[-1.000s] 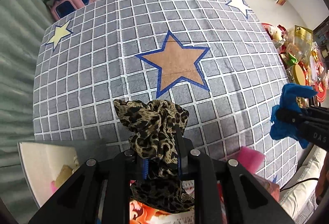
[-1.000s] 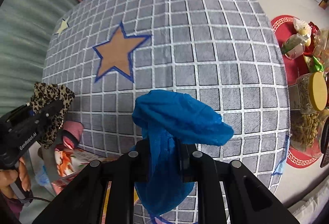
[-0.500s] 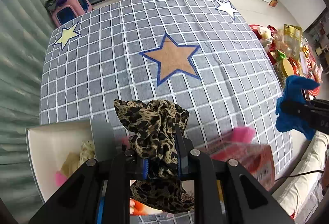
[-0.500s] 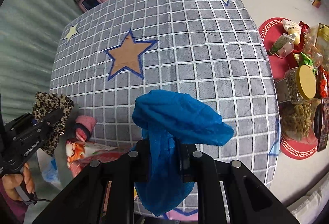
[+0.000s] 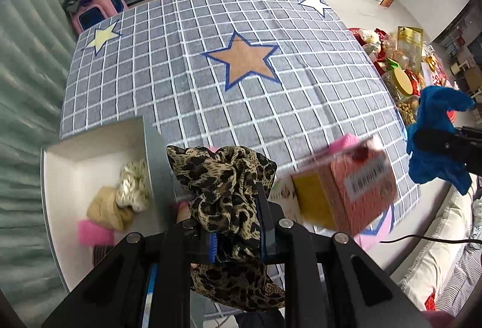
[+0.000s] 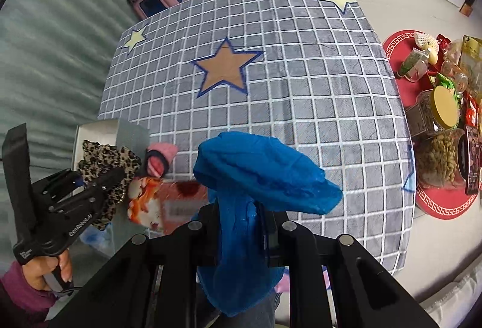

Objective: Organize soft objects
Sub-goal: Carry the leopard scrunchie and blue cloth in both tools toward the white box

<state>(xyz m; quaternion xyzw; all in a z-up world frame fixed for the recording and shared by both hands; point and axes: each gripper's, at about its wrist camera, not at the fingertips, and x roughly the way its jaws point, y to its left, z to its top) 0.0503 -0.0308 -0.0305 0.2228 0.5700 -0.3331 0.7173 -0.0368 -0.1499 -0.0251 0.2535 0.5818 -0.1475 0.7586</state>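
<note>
Pinched in closed jaws, a scrunchie point(image 5: 223, 177) is held by the left gripper point(image 5: 238, 240) and blue cloth point(image 6: 259, 177) by the right gripper point(image 6: 241, 231), likely for sorting into the box point(image 5: 90, 147) at lower left.

The leopard scrunchie point(image 5: 224, 174) hides the fingertips of the left gripper point(image 5: 238, 240), and the blue cloth point(image 6: 262, 174) covers those of the right gripper point(image 6: 241, 237). The red box point(image 5: 358, 186) is blurred, so its label cannot be read. The white box point(image 5: 90, 159) is partly hidden behind the scrunchie.
</note>
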